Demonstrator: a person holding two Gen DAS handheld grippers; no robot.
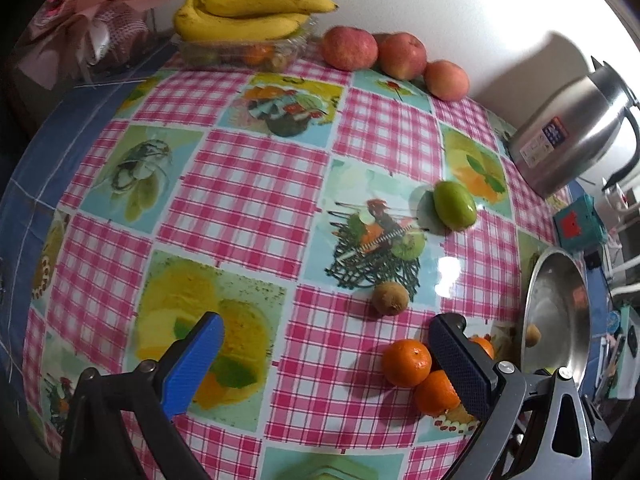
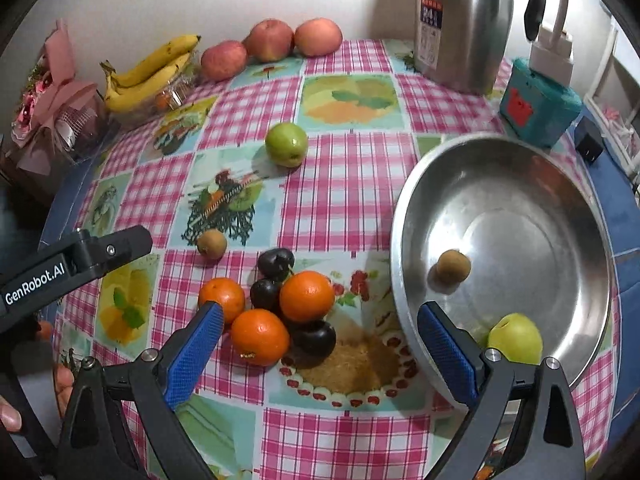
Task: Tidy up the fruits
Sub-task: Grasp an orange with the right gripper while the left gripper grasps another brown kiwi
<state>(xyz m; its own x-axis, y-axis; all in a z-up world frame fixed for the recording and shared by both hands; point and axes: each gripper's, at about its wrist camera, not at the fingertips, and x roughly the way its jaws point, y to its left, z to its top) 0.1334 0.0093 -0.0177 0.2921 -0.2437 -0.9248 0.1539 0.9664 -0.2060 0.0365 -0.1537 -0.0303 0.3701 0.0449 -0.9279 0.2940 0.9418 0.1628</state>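
A steel bowl (image 2: pixel 560 184) on the right holds a brown kiwi (image 2: pixel 453 266) and a yellow-green apple (image 2: pixel 516 338). Beside it lie three oranges (image 2: pixel 307 296), dark plums (image 2: pixel 275 263), a loose kiwi (image 2: pixel 212 243) and a green apple (image 2: pixel 287 144). My right gripper (image 2: pixel 320 344) is open above the orange pile, empty. My left gripper (image 1: pixel 328 352) is open and empty, left of the oranges (image 1: pixel 407 362), near the loose kiwi (image 1: pixel 390 298). The left gripper's body shows at the left edge of the right wrist view (image 2: pixel 80 264).
Bananas (image 1: pixel 248 12) on a clear plastic box and three red apples (image 1: pixel 350 48) sit at the back by the wall. A steel kettle (image 2: pixel 464 20), a teal box (image 2: pixel 538 100) and a flower bouquet (image 2: pixel 52 96) stand around the checked tablecloth.
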